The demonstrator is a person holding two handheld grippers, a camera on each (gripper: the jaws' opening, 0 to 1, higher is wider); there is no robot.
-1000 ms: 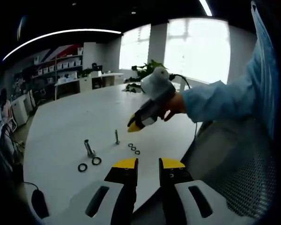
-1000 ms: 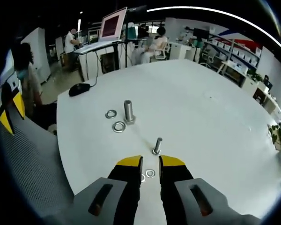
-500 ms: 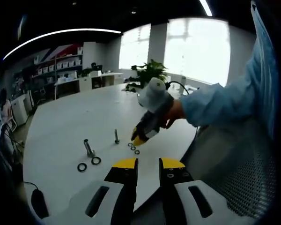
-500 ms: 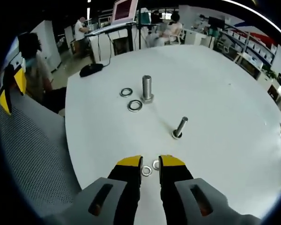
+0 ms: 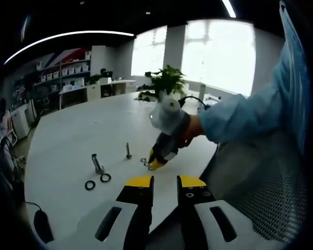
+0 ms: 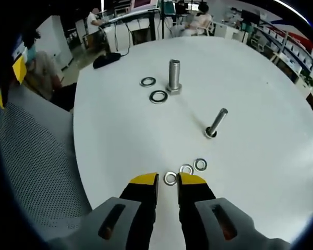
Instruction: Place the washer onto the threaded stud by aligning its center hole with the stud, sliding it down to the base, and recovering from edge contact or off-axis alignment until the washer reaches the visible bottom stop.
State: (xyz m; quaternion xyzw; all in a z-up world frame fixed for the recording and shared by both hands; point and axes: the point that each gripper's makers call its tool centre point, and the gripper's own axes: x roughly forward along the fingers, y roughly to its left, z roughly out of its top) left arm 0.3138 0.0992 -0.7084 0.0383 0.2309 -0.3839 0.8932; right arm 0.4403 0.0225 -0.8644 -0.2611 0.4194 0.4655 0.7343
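White table [image 6: 281, 130], plain, no pattern. Silver-grey metal on the small washers [image 6: 185, 171], thin stud [image 6: 217, 123], thick stud [image 6: 174, 76] and two larger washers [image 6: 154, 90]. Right gripper [image 6: 167, 182]: yellow jaw tips, black jaws, light grey body. Left gripper [image 5: 165, 183] same scheme. Sleeve [image 5: 240, 117] light blue. Chair mesh [image 6: 36, 156] grey, dotted.

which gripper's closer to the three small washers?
Right. The right gripper is at the small washers, fingers straddling the nearest one; the left gripper hangs back near the table edge.
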